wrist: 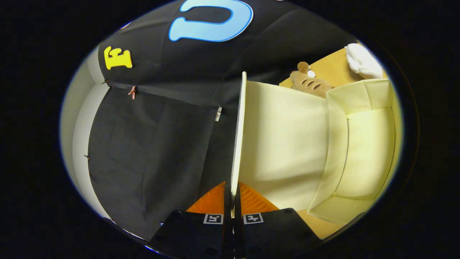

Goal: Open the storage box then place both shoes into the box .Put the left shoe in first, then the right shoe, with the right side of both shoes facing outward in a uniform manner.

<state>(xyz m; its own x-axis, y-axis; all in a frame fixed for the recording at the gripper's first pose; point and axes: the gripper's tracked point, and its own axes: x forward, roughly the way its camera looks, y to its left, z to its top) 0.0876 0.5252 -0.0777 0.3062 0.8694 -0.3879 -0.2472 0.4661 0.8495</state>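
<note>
My gripper (232, 196) is shut on the lid (238, 144) of the cream storage box, both fingers pressing its thin edge from either side. The view is rolled sideways, so the lid runs straight ahead from the fingers as a narrow pale strip, with its cream inner face (284, 144) spreading to the right. Beyond that face the open box (366, 151) shows its empty cream interior and folded side walls. No shoe lies inside the box.
A brown plush toy (309, 83) and a white bundle (363, 61) rest on the wooden surface (332, 68) behind the box. The booth's black cloth wall (161, 144) spreads across the left of the lid, with a pale wall strip (81, 129) beyond it.
</note>
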